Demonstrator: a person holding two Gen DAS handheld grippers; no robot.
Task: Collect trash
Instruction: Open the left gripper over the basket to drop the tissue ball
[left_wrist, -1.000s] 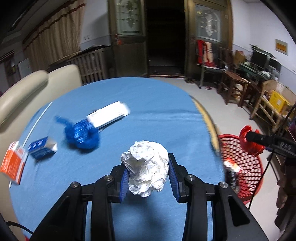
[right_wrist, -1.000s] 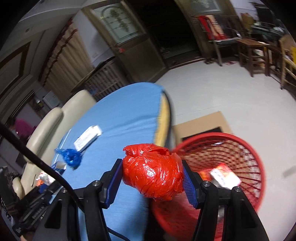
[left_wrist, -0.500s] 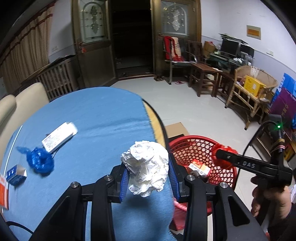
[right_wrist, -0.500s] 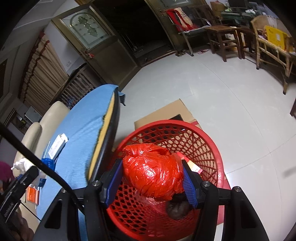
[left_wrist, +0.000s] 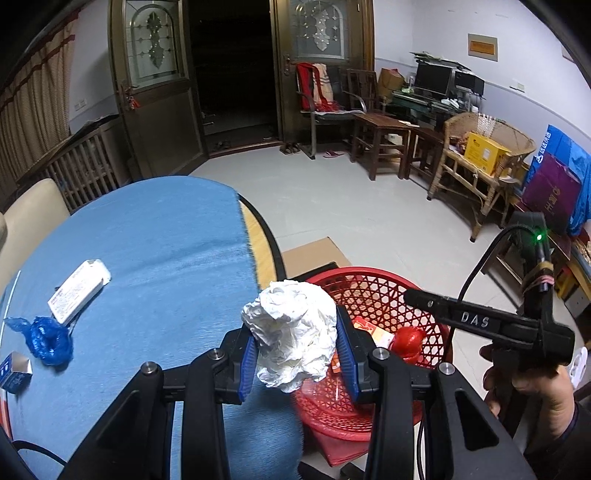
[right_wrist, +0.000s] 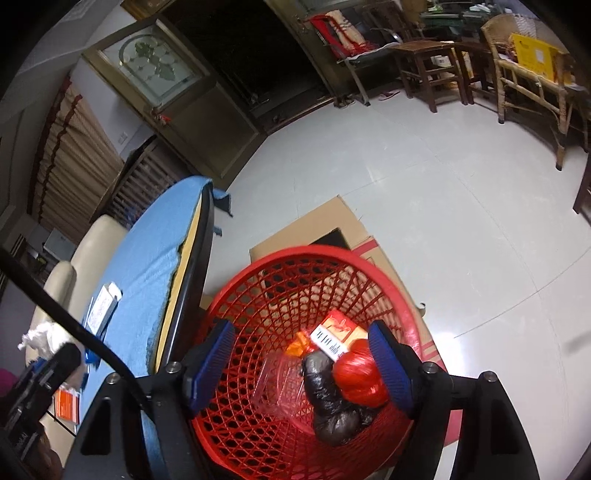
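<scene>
- White paper ball (left_wrist: 291, 334): crumpled, clamped between the blue pads (left_wrist: 246, 363) of the left gripper (left_wrist: 297, 360), held in the air at the table's edge, partly over the rim of the basket.
- Left gripper: jaws closed on the paper ball, both pads pressing its sides.
- Red basket (right_wrist: 258, 275): an open lattice bin standing on the floor just beside the table, on a flattened piece of cardboard (right_wrist: 314, 225).
- Basket contents: a red plastic bundle (right_wrist: 360, 376), a crumpled black bag (right_wrist: 332, 406), a red-and-white carton (right_wrist: 338, 334), a small orange wrapper (right_wrist: 297, 343) and a clear bag (right_wrist: 275, 384).
- Red plastic bundle: lies inside the basket against the black bag, below the right pad, with no pad touching it.
- Right gripper (right_wrist: 301, 369): jaws spread wide apart and holding nothing, poised over the mouth of the basket; in the left wrist view it appears from the side (left_wrist: 480, 323), gripped by the person's hand (left_wrist: 535, 391).
- Table (left_wrist: 155, 236): covered by a blue cloth; a bare yellow strip with a dark rim shows at the edge nearest the basket.
- Items on the table: a white box (left_wrist: 79, 290), a crumpled blue bag (left_wrist: 46, 338) just beside it, a small blue box (left_wrist: 13, 371) near the left edge, and an orange packet (right_wrist: 66, 406).
- Background: cream sofa (left_wrist: 26, 212) behind the table, wooden doors (left_wrist: 155, 85), wooden chairs and a wicker bench along the wall.
</scene>
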